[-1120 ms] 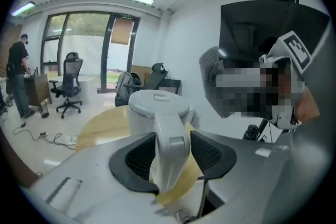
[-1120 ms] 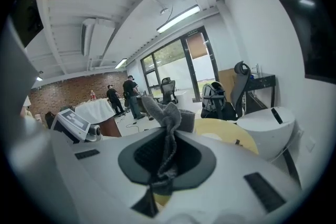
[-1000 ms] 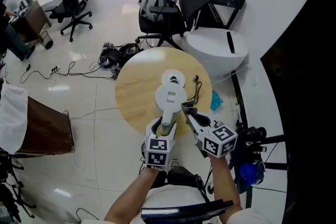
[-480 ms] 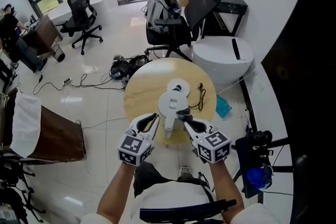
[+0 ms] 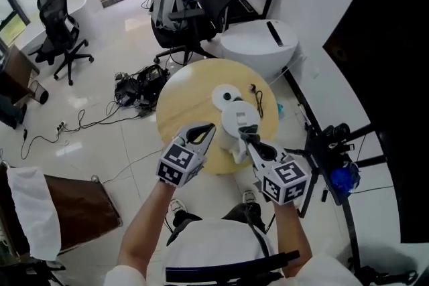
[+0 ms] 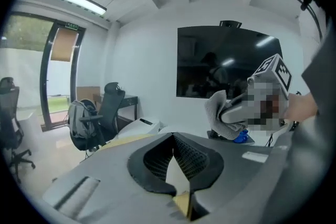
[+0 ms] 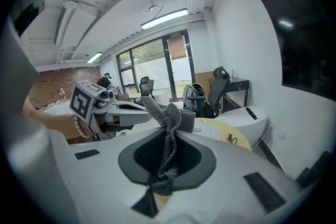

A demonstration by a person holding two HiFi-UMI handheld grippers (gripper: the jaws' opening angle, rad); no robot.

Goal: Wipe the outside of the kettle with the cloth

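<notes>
The white kettle [image 5: 236, 120] stands on the round wooden table [image 5: 184, 100], in front of its round white base [image 5: 225, 96]. My right gripper [image 5: 247, 139] is shut on a grey cloth [image 7: 167, 122] right at the kettle's near side; the cloth [image 6: 217, 112] bunches out past its tips. My left gripper [image 5: 209, 130] hovers left of the kettle, apart from it. Its jaws [image 6: 172, 136] have just been closing and stand shut with nothing between them.
A black cable [image 5: 258, 100] lies on the table right of the kettle. Beyond the table are a white rounded unit [image 5: 258, 43], office chairs with a backpack [image 5: 167, 3], and tangled cables [image 5: 137, 87] on the floor. A black stand [image 5: 335, 144] is at the right.
My left gripper has let go of the kettle's handle, moved left and up, and shut. My right gripper with the cloth has moved up to the kettle's near side.
</notes>
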